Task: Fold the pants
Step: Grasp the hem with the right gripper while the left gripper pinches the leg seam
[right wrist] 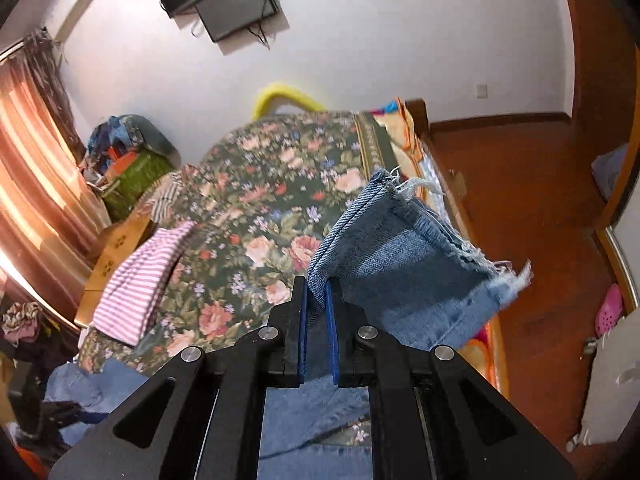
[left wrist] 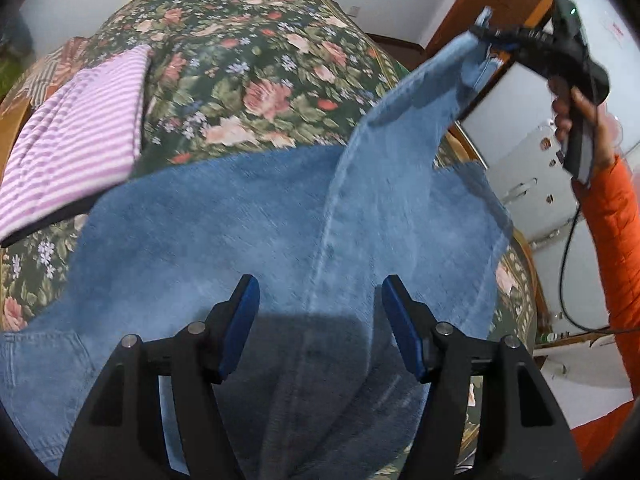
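Note:
Blue denim pants lie spread on the floral bedspread. My left gripper is open and empty, hovering just above the pants near their middle seam. My right gripper is shut on the frayed hem of one pant leg and holds it lifted in the air. In the left wrist view the right gripper is at the upper right, with the lifted leg stretching up from the bed to it.
A folded pink-and-white striped garment lies on the bed to the left of the pants. The bed's right edge borders a wooden floor. A cluttered pile and curtains stand at the left.

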### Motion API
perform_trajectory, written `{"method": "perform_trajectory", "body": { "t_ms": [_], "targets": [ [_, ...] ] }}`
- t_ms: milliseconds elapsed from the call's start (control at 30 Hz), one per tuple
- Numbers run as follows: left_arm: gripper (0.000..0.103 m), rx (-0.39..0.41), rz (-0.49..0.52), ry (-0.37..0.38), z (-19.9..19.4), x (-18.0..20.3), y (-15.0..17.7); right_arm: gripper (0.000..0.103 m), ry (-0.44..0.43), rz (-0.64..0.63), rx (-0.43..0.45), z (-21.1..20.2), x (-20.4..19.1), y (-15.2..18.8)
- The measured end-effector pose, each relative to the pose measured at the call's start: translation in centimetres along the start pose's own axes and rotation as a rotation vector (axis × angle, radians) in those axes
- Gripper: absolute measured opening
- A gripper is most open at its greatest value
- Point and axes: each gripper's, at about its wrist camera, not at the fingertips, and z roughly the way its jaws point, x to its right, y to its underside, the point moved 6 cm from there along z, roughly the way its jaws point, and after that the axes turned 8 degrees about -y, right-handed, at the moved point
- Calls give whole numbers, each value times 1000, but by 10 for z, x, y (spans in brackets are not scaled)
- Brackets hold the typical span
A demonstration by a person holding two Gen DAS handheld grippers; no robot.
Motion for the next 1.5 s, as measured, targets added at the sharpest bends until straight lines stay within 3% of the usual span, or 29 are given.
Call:
{"method": "perform_trajectory", "body": {
  "t_ms": [100, 233, 333, 467, 500, 600, 700, 800, 867, 967, 1100, 1367, 1500],
  "targets": [
    [62, 5, 1, -8, 1, 5, 5, 8, -19, -12, 34, -17, -8, -4],
    [53, 4, -18, -12, -2, 1, 6, 8, -61, -10, 96, -38, -18, -14],
    [38, 8, -21, 0, -8, 1, 6, 8, -85, -25, 129, -51, -26, -25],
    [5, 35, -25, 28, -25, 5, 5, 8, -107, -53, 154, -63, -37, -37],
    [3, 49, -28, 33, -31, 7, 3, 8, -107, -63, 161, -65, -40, -39],
    [3, 147, 9, 7, -63, 18, -7, 8, -103, -77, 182, -73, -42, -42],
    [3, 190, 49, 4, -80, 34, -12, 8, -97, -75, 206, -83, -37, -41],
    [3, 193, 99, -36, -77, 45, -7, 8, -76, -75, 206, -91, -25, -35],
    [3, 147, 99, -5, -62, 51, 2, 8, -60, -66, 163, -94, -13, -24],
    [3, 87, 122, 2, -38, 61, 19, 8, -6, -49, 104, -88, 11, 1],
    [4, 48, 141, -20, -16, 72, 39, 8, 20, 66, 34, -77, 50, 52],
    [4, 110, 118, -78, -14, 74, 50, 8, 111, 190, -79, -69, 104, 149],
    [4, 119, 128, -107, -13, 77, 50, 13, 118, 238, -102, -73, 114, 175]
  ]
}}
